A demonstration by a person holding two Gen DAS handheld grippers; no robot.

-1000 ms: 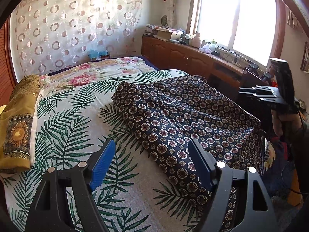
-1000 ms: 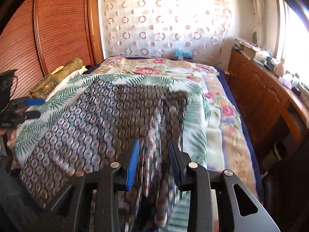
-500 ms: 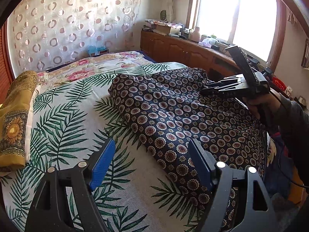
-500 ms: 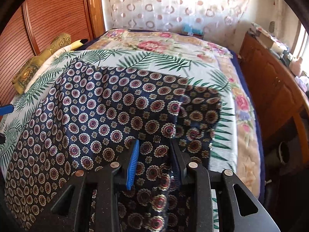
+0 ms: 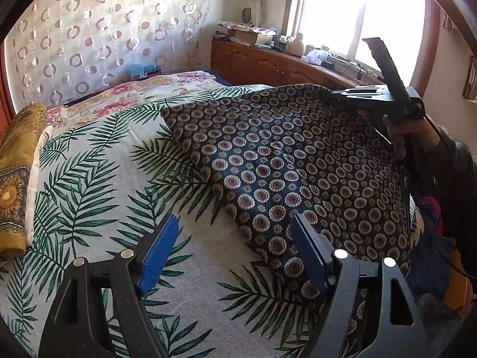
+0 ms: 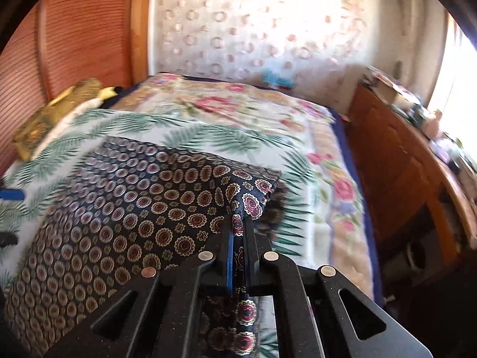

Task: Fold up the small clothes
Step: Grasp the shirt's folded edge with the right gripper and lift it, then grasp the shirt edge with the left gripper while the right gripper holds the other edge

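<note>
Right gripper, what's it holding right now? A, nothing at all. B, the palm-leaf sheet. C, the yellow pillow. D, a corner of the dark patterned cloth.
D: the right gripper is shut on a raised corner of the dark patterned cloth, fabric pinched between its pads, above the palm-leaf sheet.

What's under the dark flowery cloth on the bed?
Under the dark flowery cloth lies the palm-leaf sheet, showing all around its left edge. Anything else beneath is covered. The right gripper pinches one corner, lifting it.
</note>
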